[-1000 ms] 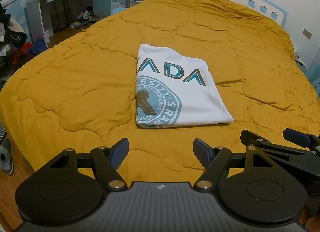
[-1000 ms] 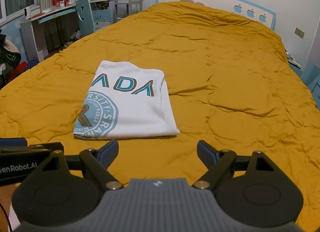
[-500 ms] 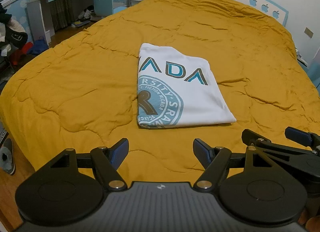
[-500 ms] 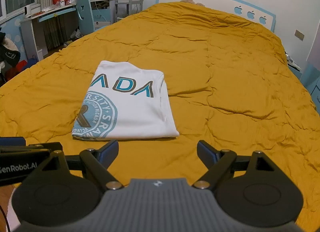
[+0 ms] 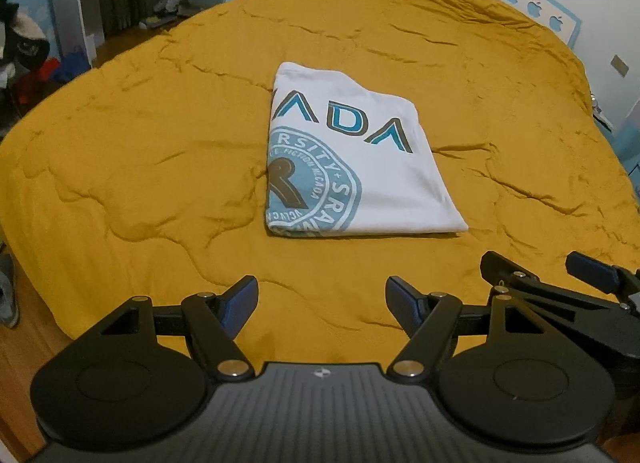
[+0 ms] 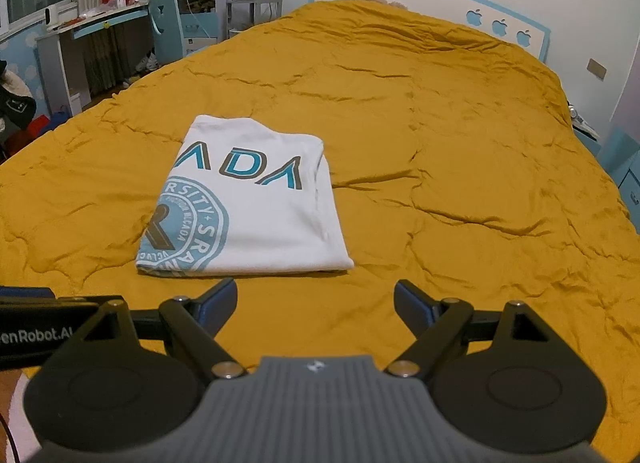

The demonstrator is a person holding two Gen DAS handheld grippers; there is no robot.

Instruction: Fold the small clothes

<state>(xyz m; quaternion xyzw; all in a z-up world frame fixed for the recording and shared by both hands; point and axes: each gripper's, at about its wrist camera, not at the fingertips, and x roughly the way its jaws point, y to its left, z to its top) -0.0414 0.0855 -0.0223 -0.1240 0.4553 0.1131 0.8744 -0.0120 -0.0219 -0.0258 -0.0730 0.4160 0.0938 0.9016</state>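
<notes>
The white T-shirt (image 5: 352, 159) lies folded in a neat rectangle on the mustard quilt (image 5: 132, 151), and the print reads clearly: big teal-and-brown letters "ADA", and below them a round teal seal with "RSITY" and "SRA" on its rim. In the right wrist view the left tool's arm shows part of a label, "enRobot.AI". Left gripper (image 5: 322, 303) is spread wide and empty, hanging over the quilt's near edge, well short of the shirt. Right gripper (image 6: 316, 301) is wide too, holding nothing, its left fingertip (image 6: 218, 297) just short of the shirt's near hem. Against half a second ago, almost nothing has changed: the shirt has not moved, and both views have only drifted slightly.
</notes>
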